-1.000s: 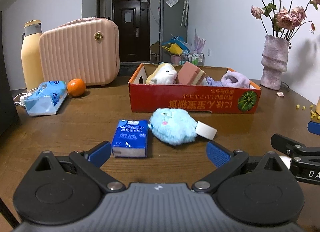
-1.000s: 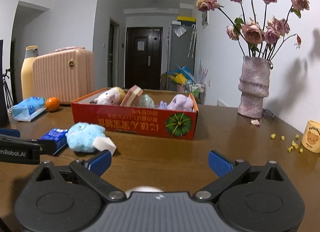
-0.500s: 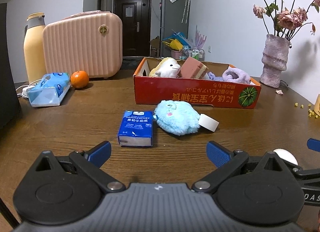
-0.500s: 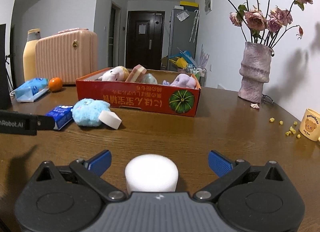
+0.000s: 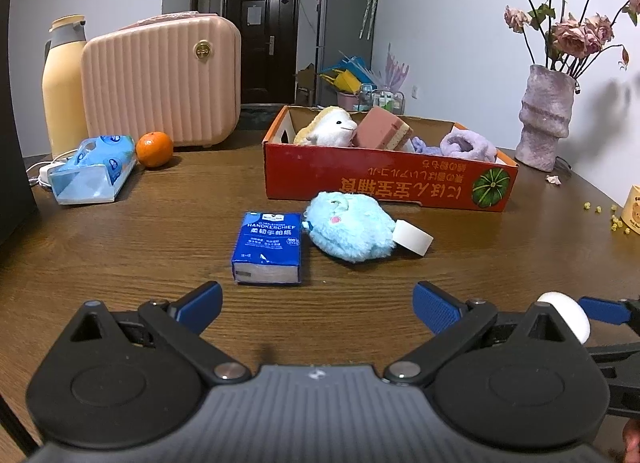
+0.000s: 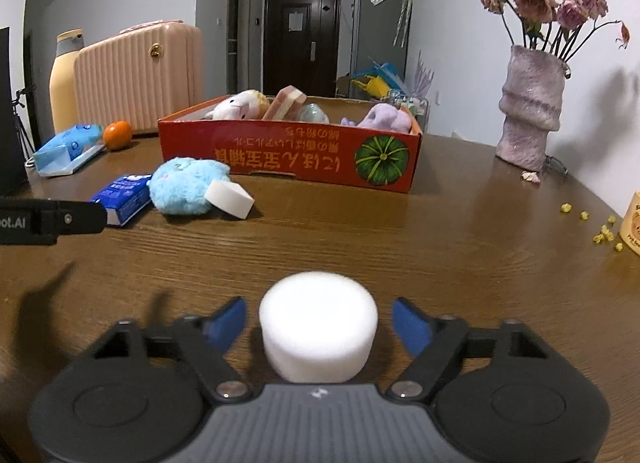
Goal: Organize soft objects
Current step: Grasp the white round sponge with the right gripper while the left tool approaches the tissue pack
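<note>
Straddling the white foam cylinder point(image 6: 318, 325) on the table point(image 6: 460, 247), the right gripper point(image 6: 319, 321) has wide jaws either side, not yet touching, likely for a gentle squeeze. Left gripper point(image 5: 317, 301) hovers with wide, empty jaws, tissue pack point(image 5: 269, 247) and blue plush point(image 5: 350, 225) just ahead, the red box point(image 5: 384, 183) beyond.

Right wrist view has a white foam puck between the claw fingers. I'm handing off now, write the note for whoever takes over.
Right claw: open, fingers on either side of the round sponge on the table, gaps visible, not gripping yet.
Left claw: open, empty, facing the tissue pack.
Done: white plush, pink sponge and purple plush sit in the red box.
Left: round sponge, blue plush, white block sponge touching it, possibly the tissue pack.
</note>
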A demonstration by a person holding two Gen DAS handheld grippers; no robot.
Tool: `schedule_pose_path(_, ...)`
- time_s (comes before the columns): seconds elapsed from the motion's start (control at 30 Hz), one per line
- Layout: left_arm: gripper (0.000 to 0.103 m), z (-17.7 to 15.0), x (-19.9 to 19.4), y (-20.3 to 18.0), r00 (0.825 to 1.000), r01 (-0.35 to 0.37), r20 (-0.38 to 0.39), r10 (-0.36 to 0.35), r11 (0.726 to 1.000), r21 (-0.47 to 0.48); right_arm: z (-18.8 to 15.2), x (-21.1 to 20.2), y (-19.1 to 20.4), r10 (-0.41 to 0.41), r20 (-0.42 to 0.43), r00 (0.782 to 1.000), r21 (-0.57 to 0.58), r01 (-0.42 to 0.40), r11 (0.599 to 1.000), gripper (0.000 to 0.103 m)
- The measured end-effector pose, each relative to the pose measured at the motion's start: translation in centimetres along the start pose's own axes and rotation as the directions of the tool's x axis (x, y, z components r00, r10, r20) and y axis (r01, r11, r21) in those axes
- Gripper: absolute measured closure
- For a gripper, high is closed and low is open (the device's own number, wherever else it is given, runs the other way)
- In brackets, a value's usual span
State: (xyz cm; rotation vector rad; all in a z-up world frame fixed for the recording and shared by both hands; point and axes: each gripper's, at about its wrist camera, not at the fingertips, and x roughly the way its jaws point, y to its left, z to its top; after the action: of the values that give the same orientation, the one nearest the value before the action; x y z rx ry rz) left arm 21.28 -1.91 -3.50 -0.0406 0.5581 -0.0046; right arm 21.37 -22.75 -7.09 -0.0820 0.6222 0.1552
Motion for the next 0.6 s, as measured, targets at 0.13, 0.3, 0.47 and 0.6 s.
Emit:
schedule_pose_path(0.13,0.0,0.0,0.0,0.1,1.0,0.003,-0.007,-0.003,1.0,0.001,0.1,0.2,0.0,0.016,-0.005,1.0,0.004,-0.016,1.0,0.047)
schedule_pose_path(0.3,0.0,0.0,0.2,0.2,1.0,0.001,-0.011,-0.001,1.0,0.001,0.4,0.0,0.2,0.02,0.016,1.0,-0.008,-0.02,1.0,0.048)
schedule_pose_path(0.47,0.0,0.2,0.6,0.6,1.0,-0.008,-0.022,0.008,1.0,0.007,1.0,0.3,0.2,0.018,0.028,0.999,-0.016,-0.017,1.0,0.048)
schedule_pose_path(0.6,0.0,0.7,0.9,1.4,0.999,-0.022,-0.024,0.022,1.0,0.004,1.5,0.5,0.1,0.014,0.041,0.999,-0.018,-0.014,1.0,0.048)
